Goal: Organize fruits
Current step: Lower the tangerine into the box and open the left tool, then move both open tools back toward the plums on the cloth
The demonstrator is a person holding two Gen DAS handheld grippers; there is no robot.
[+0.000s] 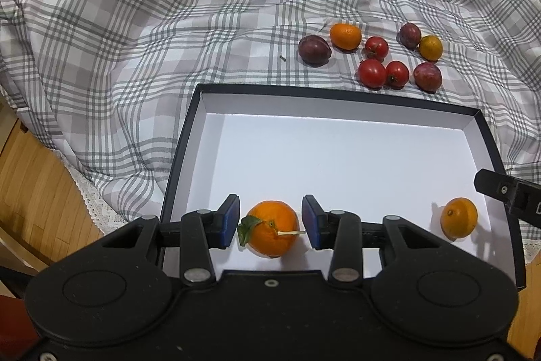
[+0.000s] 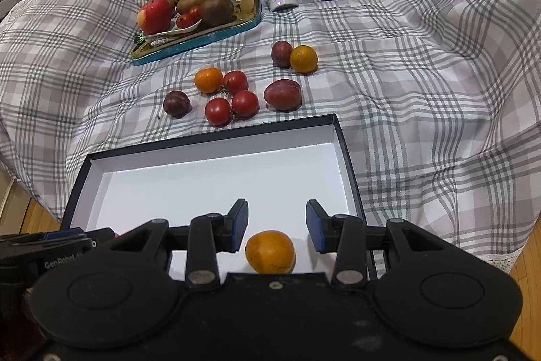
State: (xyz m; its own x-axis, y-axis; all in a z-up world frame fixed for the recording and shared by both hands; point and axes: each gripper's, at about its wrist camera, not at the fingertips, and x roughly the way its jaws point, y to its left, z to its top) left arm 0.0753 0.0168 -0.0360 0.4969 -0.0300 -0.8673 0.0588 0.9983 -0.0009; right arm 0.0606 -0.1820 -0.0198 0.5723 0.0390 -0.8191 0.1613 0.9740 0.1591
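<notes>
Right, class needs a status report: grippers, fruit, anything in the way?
Left gripper open around leafy orange. Right gripper open over plain orange. Both oranges in the box. Eight loose fruits wait on the bedspread. Nothing obstructing.

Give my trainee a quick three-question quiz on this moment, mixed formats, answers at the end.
1. True or false: the left gripper is shut on the leafy orange.
2. How many fruits lie inside the box? A) one B) two C) four
3. Fill in: the three red tomatoes rest on the ____ bedsheet.

Key: 1 false, its jaws stand open either side of it; 2 B; 3 plaid.
</notes>
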